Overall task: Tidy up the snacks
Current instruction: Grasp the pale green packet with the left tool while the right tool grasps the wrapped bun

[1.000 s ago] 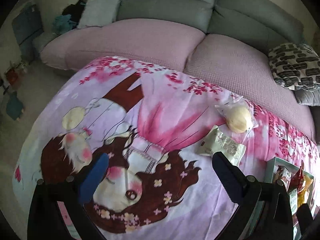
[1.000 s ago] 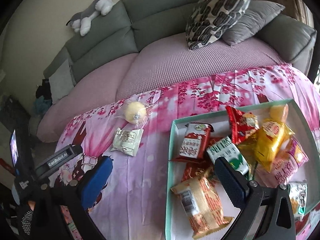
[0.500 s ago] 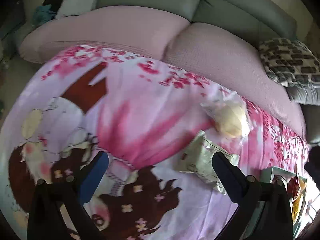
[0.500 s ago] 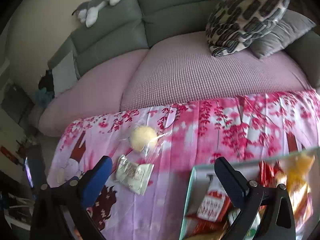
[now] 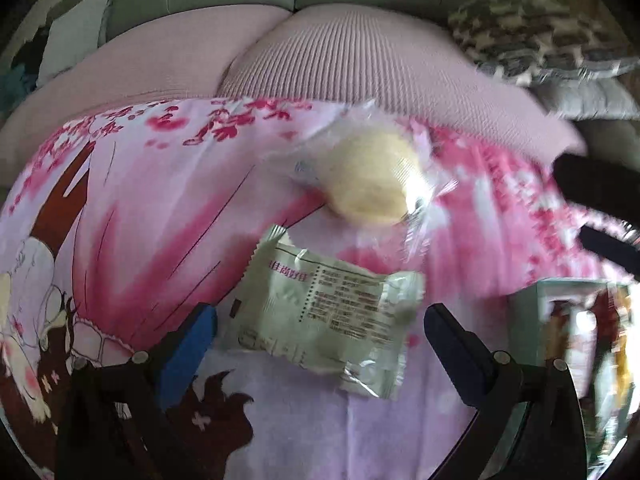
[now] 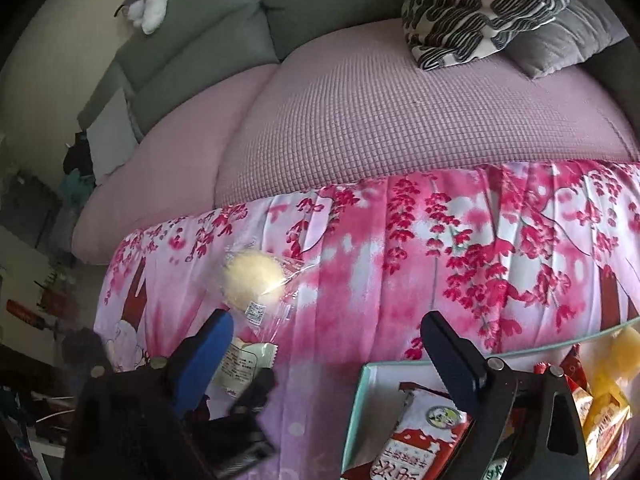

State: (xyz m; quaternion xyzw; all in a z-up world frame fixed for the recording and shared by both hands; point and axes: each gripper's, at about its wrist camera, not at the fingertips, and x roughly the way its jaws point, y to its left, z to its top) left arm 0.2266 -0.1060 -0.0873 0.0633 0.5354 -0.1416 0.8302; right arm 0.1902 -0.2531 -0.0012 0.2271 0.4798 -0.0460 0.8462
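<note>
left gripper [image 5: 320,320] wide open, empty, astride flat pale-green foil snack packet [image 5: 326,312] | right gripper [image 6: 326,334] closing, empty | risk: thin packet probably slides on slick pink printed cloth [image 5: 160,208], pads pinching fabric beside it

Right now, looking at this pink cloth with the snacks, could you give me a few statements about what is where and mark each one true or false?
1. The pale green packet lies on the flowered cloth, between the open fingers of the left gripper. True.
2. The round yellow bun sits unwrapped. False: it is in a clear wrapper.
3. The bun is inside the snack box. False: it lies on the cloth, outside the box.
4. The right gripper holds a snack. False: nothing is between its jaws, which are closing.
5. A patterned cushion rests on the sofa. True.
</note>
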